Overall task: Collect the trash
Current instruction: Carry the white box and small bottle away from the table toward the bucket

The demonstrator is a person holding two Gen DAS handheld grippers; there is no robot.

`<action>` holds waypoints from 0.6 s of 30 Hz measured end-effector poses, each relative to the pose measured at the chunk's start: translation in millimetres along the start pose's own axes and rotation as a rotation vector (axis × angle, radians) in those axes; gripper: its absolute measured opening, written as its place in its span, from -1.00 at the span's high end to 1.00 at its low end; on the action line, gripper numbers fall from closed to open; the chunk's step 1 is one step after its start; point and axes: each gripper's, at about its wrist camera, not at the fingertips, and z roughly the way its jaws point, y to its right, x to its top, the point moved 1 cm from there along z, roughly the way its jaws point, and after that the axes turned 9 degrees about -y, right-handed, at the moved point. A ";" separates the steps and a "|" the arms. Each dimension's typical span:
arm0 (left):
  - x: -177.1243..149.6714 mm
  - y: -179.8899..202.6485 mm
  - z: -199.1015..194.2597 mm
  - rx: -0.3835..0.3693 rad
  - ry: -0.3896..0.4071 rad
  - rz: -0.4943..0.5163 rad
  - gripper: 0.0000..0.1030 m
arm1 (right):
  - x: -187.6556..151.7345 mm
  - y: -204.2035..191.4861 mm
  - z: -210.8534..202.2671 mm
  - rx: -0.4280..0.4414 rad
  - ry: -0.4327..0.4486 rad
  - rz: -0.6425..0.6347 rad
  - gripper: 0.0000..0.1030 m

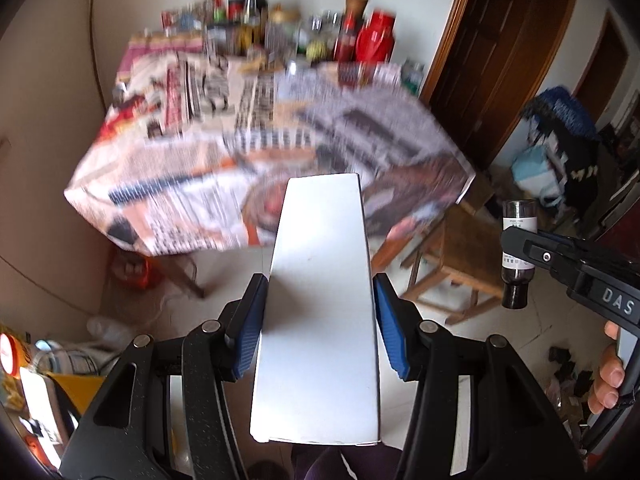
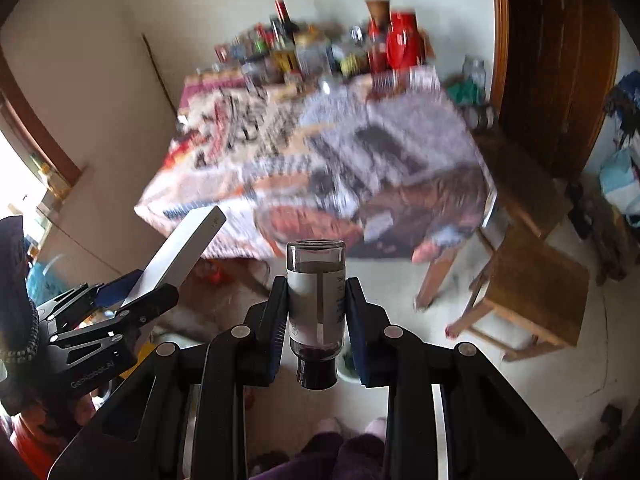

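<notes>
Pinching a white box between its pads, the left claw hangs above the floor before the newspaper-covered bench; the right claw clamps a small upside-down bottle.

boxes: 1 white box | bottles: 1 small bottle | stools: 1 wooden stool

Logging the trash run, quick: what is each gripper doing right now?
Left gripper: shut on the white box.
Right gripper: shut on the small bottle, cap toward the camera.
</notes>
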 end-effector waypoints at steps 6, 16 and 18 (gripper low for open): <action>-25.6 -1.0 101.8 -0.009 -0.166 -0.061 -0.01 | -27.9 28.1 89.2 0.025 -0.166 0.018 0.50; -78.7 -2.7 252.9 -0.039 -0.396 -0.080 -0.01 | -62.7 78.1 215.1 0.017 -0.310 0.066 0.50; -90.9 -4.6 282.0 -0.042 -0.424 -0.082 -0.01 | -66.6 86.7 240.7 0.014 -0.324 0.069 0.50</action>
